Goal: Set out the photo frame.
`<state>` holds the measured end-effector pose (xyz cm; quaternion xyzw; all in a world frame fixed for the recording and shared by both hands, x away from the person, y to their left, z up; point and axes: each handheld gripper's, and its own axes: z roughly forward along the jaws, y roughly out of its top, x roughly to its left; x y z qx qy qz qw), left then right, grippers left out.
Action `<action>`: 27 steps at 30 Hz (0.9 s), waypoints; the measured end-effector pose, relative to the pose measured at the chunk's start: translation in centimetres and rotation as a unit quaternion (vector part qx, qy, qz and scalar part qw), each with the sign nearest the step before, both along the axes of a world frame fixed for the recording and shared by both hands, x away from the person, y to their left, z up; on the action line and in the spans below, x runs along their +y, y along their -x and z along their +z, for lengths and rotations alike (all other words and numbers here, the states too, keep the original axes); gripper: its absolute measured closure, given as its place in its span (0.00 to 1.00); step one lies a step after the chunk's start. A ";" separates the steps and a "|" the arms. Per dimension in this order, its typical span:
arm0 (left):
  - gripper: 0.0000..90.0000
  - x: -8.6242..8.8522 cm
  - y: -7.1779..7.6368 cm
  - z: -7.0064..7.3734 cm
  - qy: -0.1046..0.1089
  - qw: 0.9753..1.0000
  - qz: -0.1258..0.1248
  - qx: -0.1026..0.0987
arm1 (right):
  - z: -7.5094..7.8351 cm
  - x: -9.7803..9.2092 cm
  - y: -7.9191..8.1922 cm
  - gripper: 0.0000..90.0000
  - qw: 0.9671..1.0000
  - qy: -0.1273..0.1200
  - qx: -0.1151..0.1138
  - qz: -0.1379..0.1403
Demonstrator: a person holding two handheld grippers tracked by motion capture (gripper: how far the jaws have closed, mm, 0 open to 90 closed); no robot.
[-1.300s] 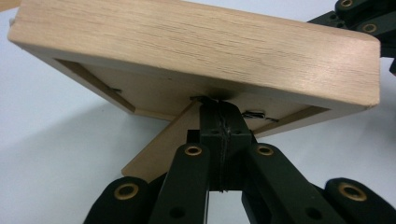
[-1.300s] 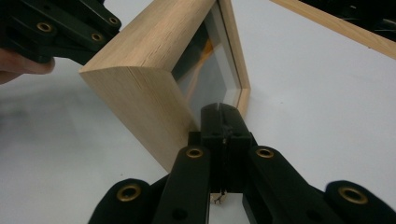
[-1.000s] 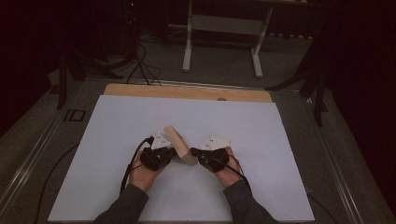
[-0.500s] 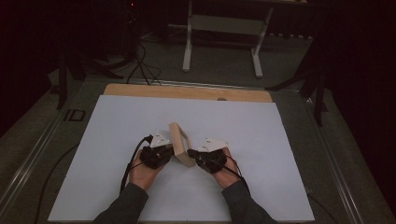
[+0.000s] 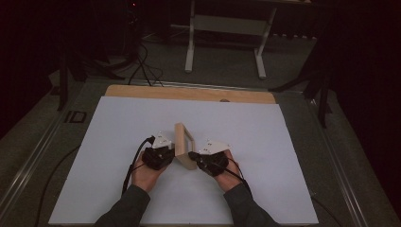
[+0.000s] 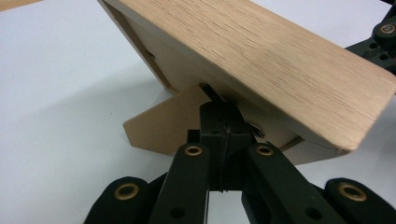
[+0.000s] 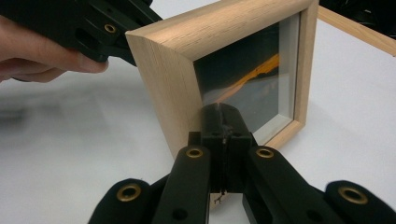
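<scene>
Between the two hand-held grippers: a wooden picture frame (image 5: 183, 145) stands on edge on the white desk (image 5: 283, 156), tilted, its rear easel stand (image 6: 161, 123) swung out behind it.
Left hand-held gripper (image 5: 163, 152): at the frame's back; in the left gripper view the jaws are pressed together just under the frame's rear edge, where the stand meets the backing. I cannot tell whether a tab or clip is pinched between them.
Right hand-held gripper (image 5: 201, 158): at the glazed front; in the right gripper view the jaws are clenched together at the lower corner of the frame's rim, apparently nipping its edge.
Frame front (image 7: 247, 88): glass pane set deep inside pale oak-like moulding, reflecting an orange streak.
Handling, weight: probably light; the wood is stiff and will not flex.
Handling, fragility: the glass is the weak part, so keep the jaws off the pane.
Handling, slip: the smooth sanded wood may slide in narrow jaws.
Where to hold: across the moulding near a corner, front and back opposed, while the stand is set.
</scene>
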<state>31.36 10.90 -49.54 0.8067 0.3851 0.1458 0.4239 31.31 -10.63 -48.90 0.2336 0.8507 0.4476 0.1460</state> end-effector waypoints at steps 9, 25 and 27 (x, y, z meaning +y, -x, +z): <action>1.00 0.0 -0.2 0.0 0.001 1.000 -0.001 0.002 | 0.0 0.2 0.1 1.00 1.000 0.001 -0.001 0.002; 1.00 0.0 -0.5 0.0 0.003 1.000 0.000 0.002 | 0.0 0.3 0.1 1.00 1.000 0.000 -0.002 0.004; 1.00 0.0 -0.5 -0.1 0.002 1.000 0.000 0.001 | 0.0 0.4 0.1 1.00 1.000 0.000 -0.002 0.004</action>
